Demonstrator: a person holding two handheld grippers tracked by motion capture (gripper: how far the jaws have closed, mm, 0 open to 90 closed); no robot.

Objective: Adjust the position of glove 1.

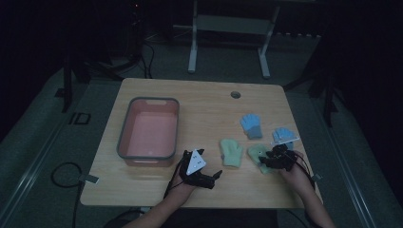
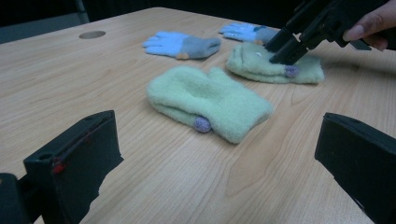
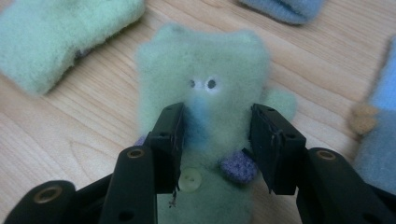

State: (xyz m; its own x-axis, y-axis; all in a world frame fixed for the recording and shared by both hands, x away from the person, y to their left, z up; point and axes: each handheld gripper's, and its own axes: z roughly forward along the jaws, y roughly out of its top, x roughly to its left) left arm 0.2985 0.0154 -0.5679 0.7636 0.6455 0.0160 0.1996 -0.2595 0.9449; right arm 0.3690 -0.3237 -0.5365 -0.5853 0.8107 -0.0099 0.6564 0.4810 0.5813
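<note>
We take the pink tub (image 1: pixel 148 133) at the left of the table (image 1: pixel 204 102) as our landmark. The green mitten with the face (image 3: pixel 205 93) lies well to the right of the tub, near the table's right edge, and our right gripper (image 3: pixel 217 144) sits directly over it. In the right gripper view the mitten's long axis runs straight away from the jaws, cuff toward us and the two little eyes beyond the tips, so the jaws straddle its width. The jaws stand parted on either side of the fleece, and we see no pinch on it yet (the pads flank the cloth rather than bite it). The right hand (image 1: pixel 297 173) comes in from the table's near edge, with the gripper tilted down and forward.

The plain green mitten (image 2: pixel 208 102) lies between the tub and the faced one, and two blue gloves (image 1: pixel 251 125) lie farther from us. Our left gripper (image 1: pixel 199 175), just right of the tub's near corner, rests low with its jaws wide apart and nothing between them. The right hand is plainly the nearer one; we judge closing across the mitten's width is what comes next.
</note>
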